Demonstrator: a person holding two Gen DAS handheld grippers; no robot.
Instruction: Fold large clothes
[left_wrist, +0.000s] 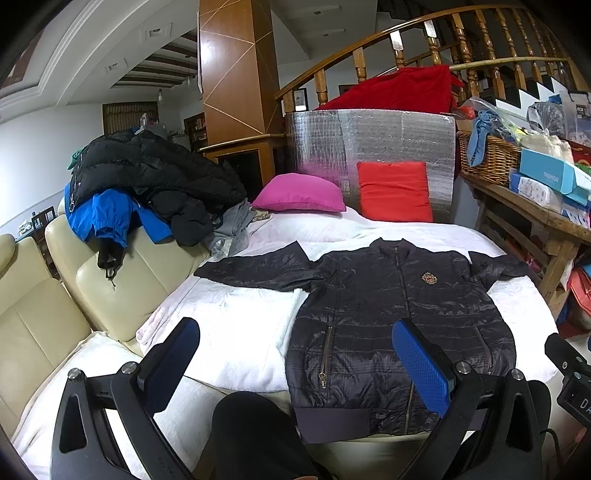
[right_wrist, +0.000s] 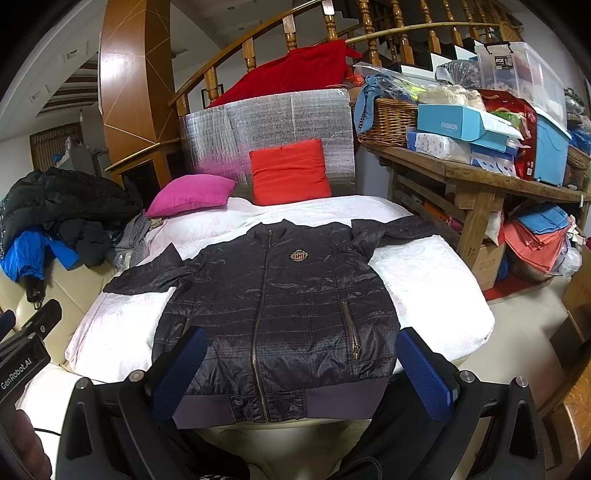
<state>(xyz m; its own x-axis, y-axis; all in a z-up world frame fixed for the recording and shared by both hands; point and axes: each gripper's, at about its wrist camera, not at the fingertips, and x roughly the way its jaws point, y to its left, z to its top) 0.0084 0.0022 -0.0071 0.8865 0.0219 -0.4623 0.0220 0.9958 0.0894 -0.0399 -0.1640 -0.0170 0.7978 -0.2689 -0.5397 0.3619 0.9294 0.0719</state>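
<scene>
Jacket: A dark puffy jacket (right_wrist: 273, 306) lies flat on the white blanket (right_wrist: 424, 273), front side up, zipped shut. Its collar points to the pillows and its stretchy bottom band hangs over the near edge.

Sleeves: Both sleeves stick out to the sides. The one on the left (left_wrist: 258, 267) lies long and straight. The one on the right (right_wrist: 391, 229) is shorter to see and reaches the edge of the blanket.

Left gripper: The left gripper (left_wrist: 299, 354) has its two blue pads spread wide apart. It holds nothing. It hangs above the near edge, over the jacket's left side and the bare blanket next to it.

Right gripper: The right gripper (right_wrist: 306, 369) is also spread wide and holds nothing. It hangs right over the bottom band, and the jacket sits between its pads.

Step now: I think no fold has started yet. The first job looks like folding a sleeve in across the chest.

How to do it well: Pinch the sleeve near its cuff, not the slippery middle. Lift it just a little and lay it flat over the zip. Hold the body still with the other gripper, because this shiny cloth slides.

Other stuff: A heap of coats (left_wrist: 147, 177) sits on the cream sofa, well apart. A pink pillow (right_wrist: 192, 194) and a red pillow (right_wrist: 290, 171) rest at the far end.
</scene>
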